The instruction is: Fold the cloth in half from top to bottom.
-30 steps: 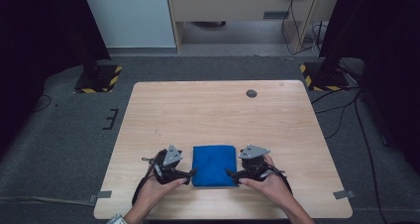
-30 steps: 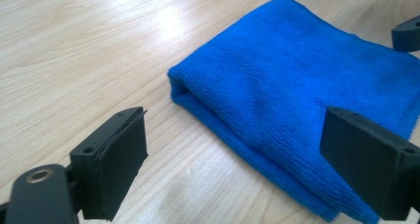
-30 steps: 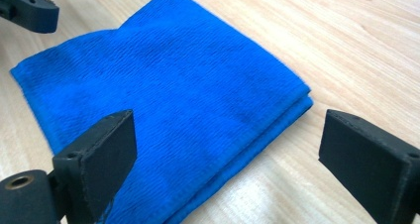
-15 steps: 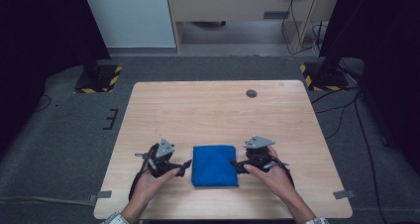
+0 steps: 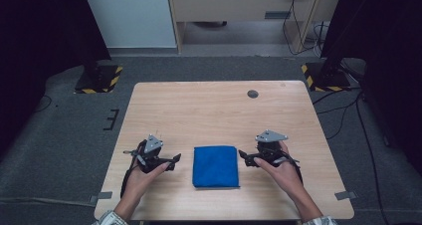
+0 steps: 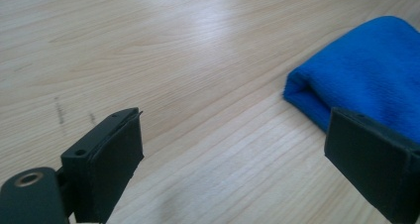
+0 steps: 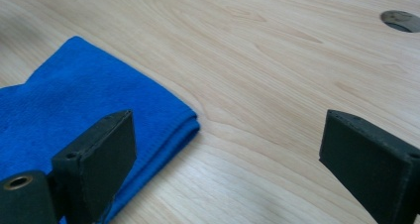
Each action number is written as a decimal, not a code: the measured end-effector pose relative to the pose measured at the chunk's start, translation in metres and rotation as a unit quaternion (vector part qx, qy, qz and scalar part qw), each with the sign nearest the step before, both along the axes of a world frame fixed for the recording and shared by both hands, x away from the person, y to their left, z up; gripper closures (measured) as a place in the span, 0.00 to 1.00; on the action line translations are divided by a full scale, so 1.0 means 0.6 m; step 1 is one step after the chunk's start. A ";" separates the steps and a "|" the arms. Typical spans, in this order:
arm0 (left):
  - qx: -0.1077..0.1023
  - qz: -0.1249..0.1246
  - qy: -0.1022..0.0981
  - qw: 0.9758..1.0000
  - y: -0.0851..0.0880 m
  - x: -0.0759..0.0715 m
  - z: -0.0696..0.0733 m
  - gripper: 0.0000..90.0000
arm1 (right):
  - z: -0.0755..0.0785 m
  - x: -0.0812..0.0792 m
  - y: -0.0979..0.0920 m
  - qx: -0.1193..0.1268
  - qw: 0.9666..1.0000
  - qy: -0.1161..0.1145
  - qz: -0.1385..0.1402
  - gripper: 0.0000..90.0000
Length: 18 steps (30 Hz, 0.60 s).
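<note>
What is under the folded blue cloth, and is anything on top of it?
The blue cloth lies flat on the wooden table, with nothing on top. Its folded layers show at the edge; whatever might sit between or beneath them is covered.

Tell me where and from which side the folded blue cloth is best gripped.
Probably at a corner of the folded blue cloth, coming in low from either side. It lies flat in stacked layers, so only its edges give the jaws something to close on. The left gripper and right gripper flank it, both open and apart from it.
</note>
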<state>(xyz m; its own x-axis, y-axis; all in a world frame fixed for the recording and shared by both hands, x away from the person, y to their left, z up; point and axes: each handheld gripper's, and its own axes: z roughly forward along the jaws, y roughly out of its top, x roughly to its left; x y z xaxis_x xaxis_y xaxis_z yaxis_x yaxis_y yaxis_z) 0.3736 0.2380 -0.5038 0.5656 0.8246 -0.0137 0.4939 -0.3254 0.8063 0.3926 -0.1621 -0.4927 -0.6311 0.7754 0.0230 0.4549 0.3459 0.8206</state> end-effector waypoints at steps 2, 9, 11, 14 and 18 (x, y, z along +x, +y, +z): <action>0.000 0.006 0.001 1.000 0.007 0.003 -0.001 0.08 | 0.002 0.002 -0.010 0.002 1.000 -0.001 -0.011 0.09; 0.008 0.024 0.002 1.000 0.026 0.011 -0.005 0.09 | 0.006 0.021 -0.073 0.003 0.997 -0.015 -0.074 0.09; 0.014 0.029 0.003 0.999 0.032 0.014 -0.007 0.09 | 0.004 0.026 -0.094 0.002 0.995 -0.018 -0.094 0.09; 0.018 0.034 0.011 0.999 0.039 0.020 -0.013 0.09 | -0.004 0.035 -0.121 0.004 0.993 -0.008 -0.118 0.10; 0.032 0.040 0.026 0.998 0.046 0.028 -0.024 0.08 | -0.018 0.042 -0.144 0.011 0.990 0.012 -0.137 0.11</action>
